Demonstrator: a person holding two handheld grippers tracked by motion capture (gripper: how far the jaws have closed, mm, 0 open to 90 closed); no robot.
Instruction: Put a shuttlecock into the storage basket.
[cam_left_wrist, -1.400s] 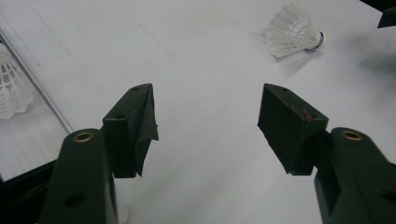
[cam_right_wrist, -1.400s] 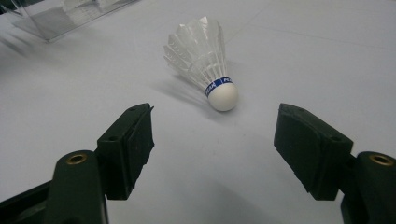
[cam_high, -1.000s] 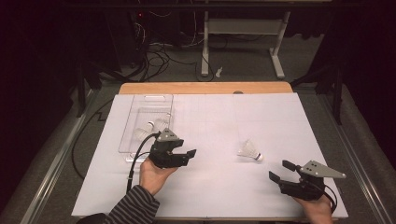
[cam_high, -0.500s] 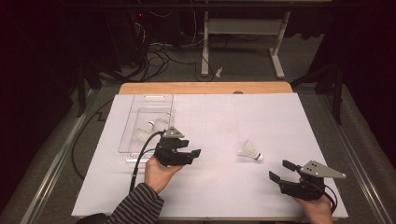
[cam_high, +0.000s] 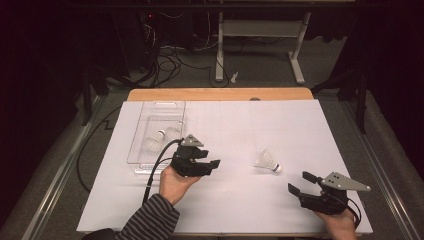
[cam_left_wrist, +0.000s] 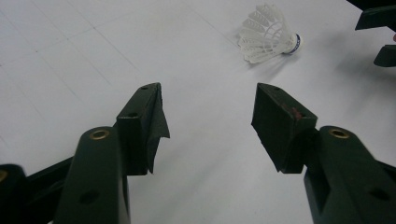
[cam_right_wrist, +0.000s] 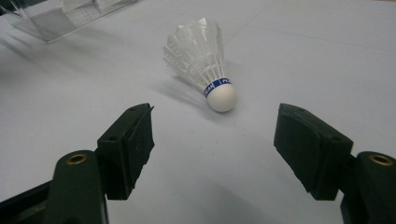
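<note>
High view: noted, at far left, clear tray (cam_high: 150, 112) with two shuttlecocks inside (cam_high: 161, 139), contents pale and blurred through the plastic, so hard to separate. Next rightward, left gripper (cam_high: 214, 163) carried off from the tray's near corner toward table centre over the last second, jaws spread and empty, pointed at the loose shuttlecock (cam_high: 267, 161). Read as a drop-off finished and a turn toward the last piece lying on the white sheet (cam_high: 240, 130); judged most of the work done, one shuttlecock left to gather. Farther right, shuttlecock lay on its side, well apart from the tray, between the two grippers, cork end toward right gripper (cam_high: 298, 183). Right gripper unmoved across the same second, resting low at the table's near right edge, jaws wide, nothing held. Left gripper view: jaws parted, shuttlecock (cam_left_wrist: 270, 33) ahead and off to one side, other gripper's jaw tips cut off at the frame edge. Right gripper view: shuttlecock (cam_right_wrist: 201, 61) just ahead of the open jaws, blue band lettering too small to read; tray corner (cam_right_wrist: 51, 19) clipped at top. Left forearm cut off at bottom of high view; right hand mostly out of frame. Could not tell which gripper would take it.
</note>
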